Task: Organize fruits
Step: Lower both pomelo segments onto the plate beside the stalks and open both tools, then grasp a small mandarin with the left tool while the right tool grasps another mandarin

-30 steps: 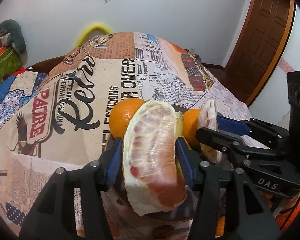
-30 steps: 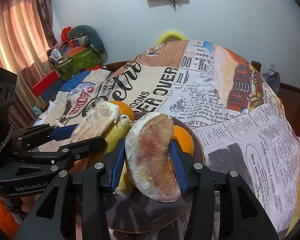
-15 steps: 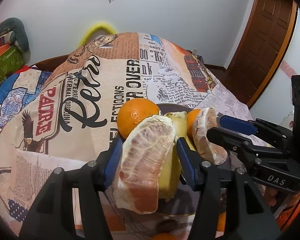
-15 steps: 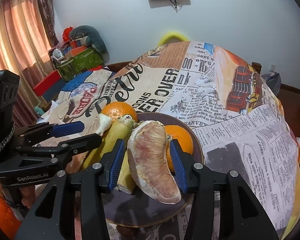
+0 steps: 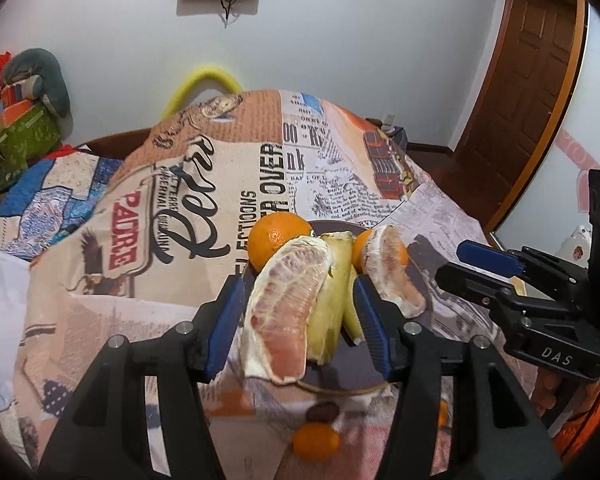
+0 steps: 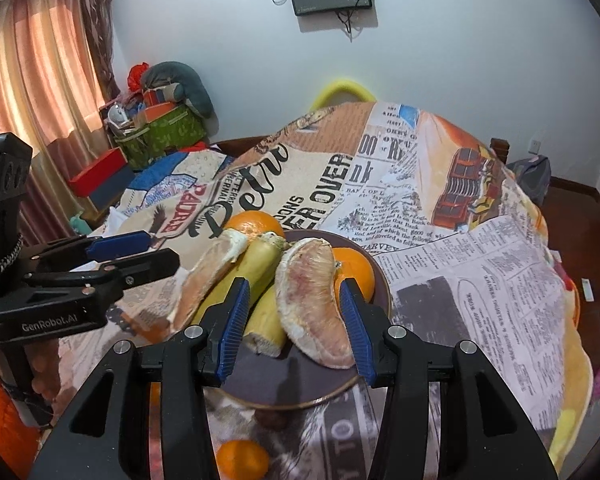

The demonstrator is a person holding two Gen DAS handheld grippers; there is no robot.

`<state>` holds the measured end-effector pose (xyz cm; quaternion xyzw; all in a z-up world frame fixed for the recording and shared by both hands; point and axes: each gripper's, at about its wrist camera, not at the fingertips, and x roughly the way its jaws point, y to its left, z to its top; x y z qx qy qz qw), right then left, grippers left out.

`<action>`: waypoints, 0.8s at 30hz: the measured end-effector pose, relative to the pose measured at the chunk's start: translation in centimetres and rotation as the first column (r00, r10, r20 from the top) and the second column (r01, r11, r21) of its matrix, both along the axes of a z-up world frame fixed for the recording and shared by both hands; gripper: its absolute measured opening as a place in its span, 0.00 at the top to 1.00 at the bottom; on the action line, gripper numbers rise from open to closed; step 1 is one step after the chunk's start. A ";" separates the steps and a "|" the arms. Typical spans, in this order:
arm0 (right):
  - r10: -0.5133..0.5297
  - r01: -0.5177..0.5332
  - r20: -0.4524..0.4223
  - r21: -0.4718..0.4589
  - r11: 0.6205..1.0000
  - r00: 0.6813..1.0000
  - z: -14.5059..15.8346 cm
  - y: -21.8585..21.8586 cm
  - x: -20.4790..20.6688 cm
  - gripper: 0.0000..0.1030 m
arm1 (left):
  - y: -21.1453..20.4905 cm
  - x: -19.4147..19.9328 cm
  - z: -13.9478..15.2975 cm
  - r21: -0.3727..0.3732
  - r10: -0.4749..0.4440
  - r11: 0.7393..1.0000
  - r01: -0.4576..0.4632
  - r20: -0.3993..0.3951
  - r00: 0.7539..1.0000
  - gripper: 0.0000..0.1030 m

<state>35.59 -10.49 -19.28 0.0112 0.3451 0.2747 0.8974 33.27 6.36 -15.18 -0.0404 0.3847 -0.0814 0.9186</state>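
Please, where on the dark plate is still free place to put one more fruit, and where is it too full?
The plate has a bare strip at its near rim, below the banana and right pomelo segment. The far half is crowded: two oranges, banana and both segments packed together.

Both tools (image 5: pixel 300 312) (image 6: pixel 294 318) opened, pomelo segs (image 5: pixel 288 304) (image 6: pixel 312 304) released onto plate (image 6: pixel 300 384)
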 end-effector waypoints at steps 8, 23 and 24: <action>-0.006 0.006 0.024 -0.006 1.000 1.000 1.4 -0.4 -3.9 0.55 | 0.2 -4.5 1.9 0.009 0.011 1.000 -0.011 0.019 1.000 0.46; 0.004 -0.009 -0.069 -0.064 0.998 0.998 -2.6 -0.3 -8.7 0.53 | 1.5 -9.5 -1.2 0.012 0.042 0.999 -0.042 -0.081 0.996 0.45; 0.004 -0.009 -0.078 -0.066 0.998 0.997 -3.0 -0.3 -8.8 0.53 | 1.5 -9.5 -1.6 0.013 0.042 0.999 -0.041 -0.090 0.995 0.45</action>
